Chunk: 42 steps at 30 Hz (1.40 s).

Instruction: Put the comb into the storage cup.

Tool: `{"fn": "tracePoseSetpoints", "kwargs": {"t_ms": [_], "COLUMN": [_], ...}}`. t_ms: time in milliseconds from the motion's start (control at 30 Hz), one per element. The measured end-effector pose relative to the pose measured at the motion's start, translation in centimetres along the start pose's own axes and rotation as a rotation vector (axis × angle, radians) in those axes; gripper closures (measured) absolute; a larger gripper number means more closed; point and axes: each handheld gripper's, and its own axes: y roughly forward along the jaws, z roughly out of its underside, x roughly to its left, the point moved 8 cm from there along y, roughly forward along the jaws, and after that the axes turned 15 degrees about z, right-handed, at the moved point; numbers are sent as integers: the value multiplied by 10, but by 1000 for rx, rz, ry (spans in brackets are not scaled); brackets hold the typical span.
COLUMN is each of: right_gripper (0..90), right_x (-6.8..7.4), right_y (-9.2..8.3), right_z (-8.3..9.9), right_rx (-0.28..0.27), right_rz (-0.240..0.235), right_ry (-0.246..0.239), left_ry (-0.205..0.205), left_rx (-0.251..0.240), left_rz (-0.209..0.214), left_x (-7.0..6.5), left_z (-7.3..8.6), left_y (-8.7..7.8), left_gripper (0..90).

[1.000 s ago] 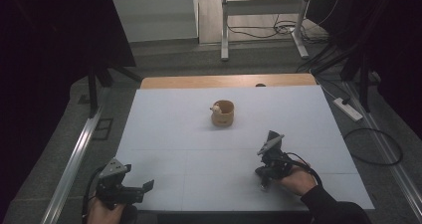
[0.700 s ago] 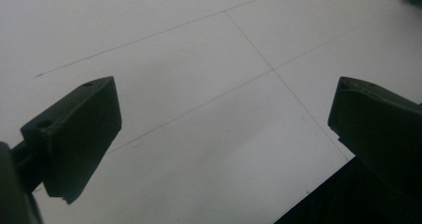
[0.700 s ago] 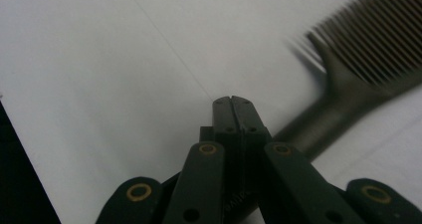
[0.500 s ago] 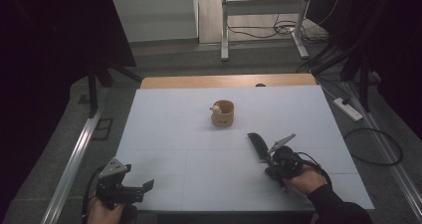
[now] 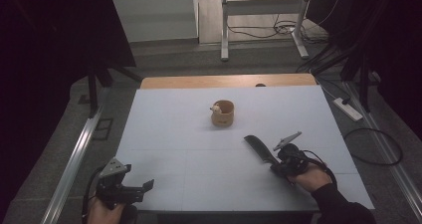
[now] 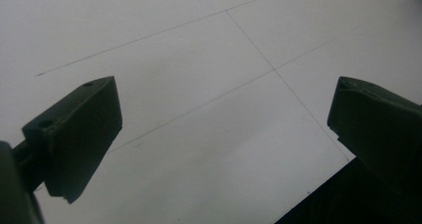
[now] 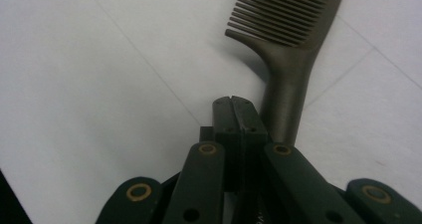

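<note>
The right gripper (image 7: 234, 102) is sitting low on the white bench (image 5: 169, 134), its jaws pressed together; the handle of a dark comb (image 7: 291, 45) is running just beside them, and whether they are pinching it I cannot tell. From the high view the comb (image 5: 259, 148) is lying flat at the right front, teeth end pointing away toward a small wooden cup (image 5: 222, 113) standing well apart at the centre. The comb is looking light, stiff and thin, likely slippery, so the narrow handle is the place to take hold. The left gripper (image 5: 124, 190) is hovering at the near left edge, jaws spread wide, carrying nothing. Dim floor, cables and a metal frame are surrounding the bench.
</note>
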Motion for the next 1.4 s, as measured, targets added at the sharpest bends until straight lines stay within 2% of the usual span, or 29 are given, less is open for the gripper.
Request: {"fn": "tracePoseSetpoints", "kwargs": {"t_ms": [467,567,667,833,933,967,1000,1067,1167,1200,1400], "right_gripper": [900,900,900,858,767,683,683,603,473,378,117], "right_x": [-18,-18,-15,-12,-12,-13,-13,-14,-17,-19,-26], "right_y": [-1,-1,-5,-18,-25,-27,-27,-29,-30,-31,-28], "right_z": [5,5,3,-3,-6,-6,-6,-6,-5,-4,-3], "right_rx": [9,9,-7,-83,-120,-125,-125,-133,-139,-140,-122], "right_rz": [59,55,39,25,41,60,60,72,96,108,149], "right_ry": [16,22,24,43,51,55,55,54,53,54,67], "left_ry": [-3,-3,-3,-3,-2,-2,-2,-1,-3,-3,-1], "left_rx": [1,1,1,2,3,4,5,6,6,6,8], "left_rz": [-2,-2,-1,-2,-3,-4,-4,-4,-3,-2,-3], "left_x": [0,0,0,0,0,0,0,0,0,0,0], "left_z": [0,0,0,0,0,0,0,0,0,0,0], "left_y": [0,0,0,0,0,0,0,1,0,0,1], "left_gripper": [16,17,17,16,16,17,17,17,17,17,17]}}
